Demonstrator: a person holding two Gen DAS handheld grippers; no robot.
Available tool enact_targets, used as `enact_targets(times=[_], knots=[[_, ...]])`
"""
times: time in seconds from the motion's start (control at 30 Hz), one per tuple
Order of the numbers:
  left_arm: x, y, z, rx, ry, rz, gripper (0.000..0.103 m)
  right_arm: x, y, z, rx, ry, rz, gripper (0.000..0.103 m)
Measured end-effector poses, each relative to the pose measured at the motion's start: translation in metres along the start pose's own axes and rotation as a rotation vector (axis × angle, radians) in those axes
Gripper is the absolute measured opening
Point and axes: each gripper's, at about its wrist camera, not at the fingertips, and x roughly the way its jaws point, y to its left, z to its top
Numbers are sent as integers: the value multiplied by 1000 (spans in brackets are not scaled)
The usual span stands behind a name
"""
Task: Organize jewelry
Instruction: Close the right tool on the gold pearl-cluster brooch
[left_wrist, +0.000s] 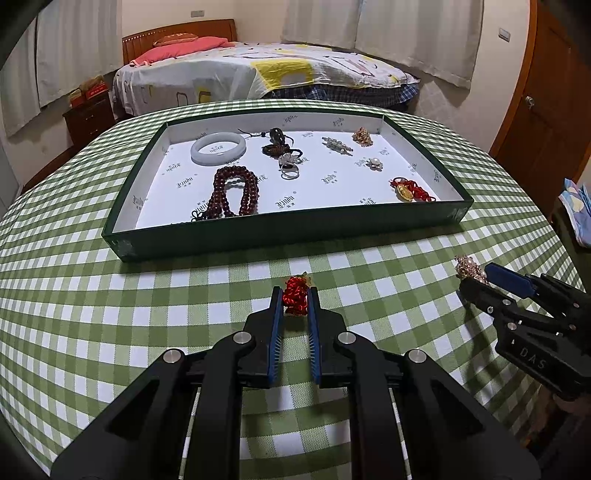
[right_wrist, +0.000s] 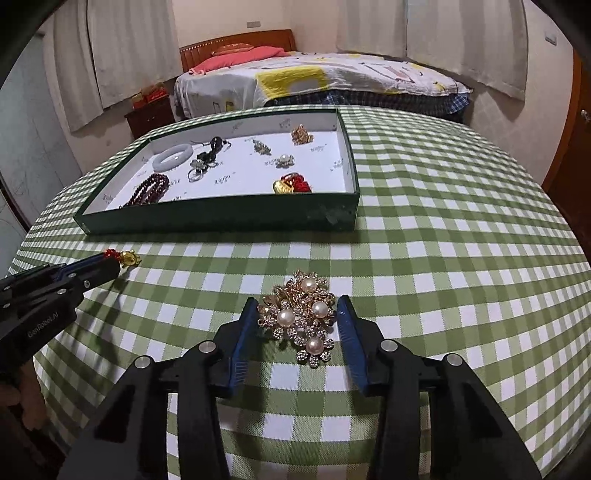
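While both grippers hung over the green checked tablecloth, neither had any piece lifted. Left gripper: jaws narrow, blue pads pressed against both sides of a red knotted charm with a small gold piece at its far end; charm lay on the cloth, just short of the tray's near wall. Right gripper: jaws partly apart, straddling a gold brooch set with four pearls and small stones. Left pad looked to touch the brooch's edge; right pad stood just beside it; firm contact could not be told. Brooch lay flat on the cloth.

Dark green tray with white lining sat farther back, well apart from the brooch. Inside it: white bangle, dark red bead string, silver ring, pearl brooch, red cord with gold charm, other small pieces. Bed stood beyond the table.
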Motion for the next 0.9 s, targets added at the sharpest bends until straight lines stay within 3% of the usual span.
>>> enact_targets(times=[0.13,0.2,0.27,0.9], knots=[[-1,1,1,-4,-5,1,13,-1,2,0,-4,-2,2,42],[-2,2,2,-8,-7,1,13,-6,3,1,-9,-20,5,26],[-2,3,2,-10,-8,0,13,-11,6,5,-26,-34,7,19],[-6,3,6,-13,-23,-2,13,-20,8,10,-18,-65,25,19]])
